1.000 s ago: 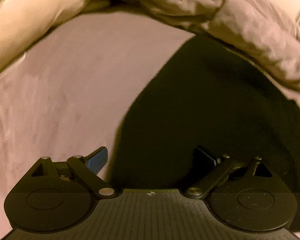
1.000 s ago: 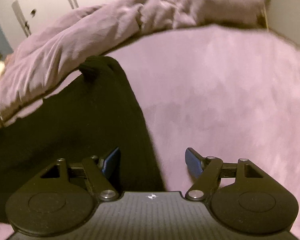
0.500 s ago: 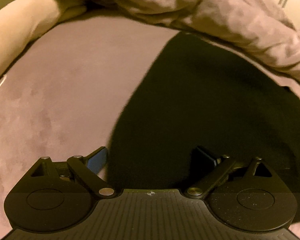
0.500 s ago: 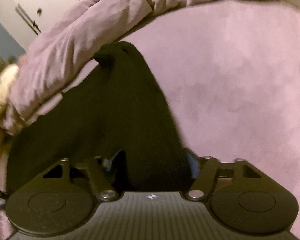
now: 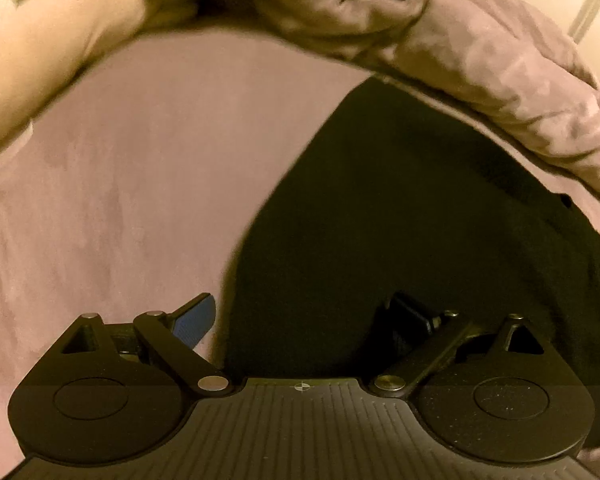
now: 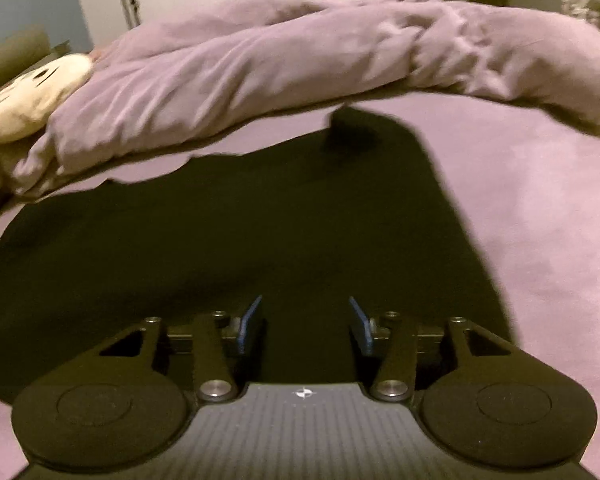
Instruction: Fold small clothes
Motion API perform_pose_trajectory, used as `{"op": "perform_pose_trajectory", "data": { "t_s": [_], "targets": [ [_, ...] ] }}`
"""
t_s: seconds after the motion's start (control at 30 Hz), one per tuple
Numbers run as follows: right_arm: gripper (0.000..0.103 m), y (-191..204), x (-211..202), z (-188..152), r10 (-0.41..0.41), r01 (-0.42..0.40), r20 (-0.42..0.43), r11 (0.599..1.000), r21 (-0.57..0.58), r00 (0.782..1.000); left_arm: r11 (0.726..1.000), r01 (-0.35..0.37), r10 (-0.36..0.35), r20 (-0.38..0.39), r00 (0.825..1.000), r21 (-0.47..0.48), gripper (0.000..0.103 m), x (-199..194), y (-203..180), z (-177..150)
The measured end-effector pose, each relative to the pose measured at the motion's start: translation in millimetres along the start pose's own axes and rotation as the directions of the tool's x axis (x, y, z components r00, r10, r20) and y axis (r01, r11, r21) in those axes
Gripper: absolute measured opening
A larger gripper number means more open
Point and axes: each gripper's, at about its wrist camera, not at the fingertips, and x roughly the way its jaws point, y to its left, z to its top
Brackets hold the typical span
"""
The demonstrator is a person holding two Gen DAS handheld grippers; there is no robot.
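- The bed [image 6: 540, 208], covered in a mauve sheet, fills most of both views and carries everything else.
- A crumpled mauve duvet [image 6: 260, 68] is heaped along the far edge of the bed, with a cream soft toy [image 6: 28, 100] at its left end in the right wrist view.
- The black garment [image 6: 220, 232] lies spread flat on the sheet, just in front of the duvet; a small raised fold stands up at its far right corner.
- The right gripper [image 6: 305, 324] sits over the near edge of the black garment. Its jaws have just been closing and now stand roughly half open, with black cloth between the blue pads; whether the pads press on it I cannot tell.
- The left gripper [image 5: 300, 318] is held wide open at the garment's left edge: one finger [image 5: 194, 318] lies over the bare sheet, the other over the dark cloth. It grips nothing.
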Motion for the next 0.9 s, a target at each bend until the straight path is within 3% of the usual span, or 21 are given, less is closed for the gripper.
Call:
{"op": "perform_pose_trajectory", "data": {
  "t_s": [0.13,0.3,0.33,0.43,0.5,0.63,0.7,0.77,0.83,0.9],
  "targets": [
    [0.046,1,4,8,-0.017,0.017,0.015,1.0,0.026,1.0,0.996,-0.036,0.032,0.048,0.998,0.082,0.097,-4,-8,10],
    [0.049,-7,22,48,-0.118,0.122,0.105,0.992,-0.032,0.987,0.994,-0.013,0.003,0.09,0.996,0.109,0.097,10,-17,37],
    [0.055,-10,28,58,-0.135,0.142,0.117,0.988,-0.056,0.984,0.992,0.002,-0.013,0.091,0.996,0.123,0.097,17,-23,44],
    [0.07,-10,52,85,-0.186,0.205,0.13,0.968,-0.148,0.974,0.987,0.005,-0.02,0.085,0.996,0.162,0.097,42,-40,59],
    [0.071,-8,70,97,-0.251,0.28,0.154,0.936,-0.212,0.956,0.985,-0.016,0.002,0.081,0.997,0.174,0.097,57,-50,67],
    [0.074,-12,103,106,-0.259,0.272,0.084,0.928,-0.256,0.962,0.99,0.042,-0.044,0.008,0.999,0.133,0.097,84,-63,80],
    [0.071,-12,113,106,-0.241,0.248,0.058,0.933,-0.261,0.969,0.994,0.048,-0.046,-0.023,0.999,0.1,0.097,93,-66,81],
    [0.05,-10,117,108,-0.241,0.249,0.061,0.933,-0.26,0.969,0.996,0.044,-0.042,-0.025,0.999,0.081,0.097,98,-68,82],
    [0.036,-11,120,109,-0.24,0.248,0.064,0.936,-0.248,0.969,0.995,0.04,-0.038,-0.022,0.999,0.089,0.095,101,-70,84],
    [0.031,-11,122,109,-0.248,0.258,0.07,0.932,-0.255,0.966,0.995,0.04,-0.038,-0.021,0.999,0.094,0.093,103,-71,84]
  ]
}}
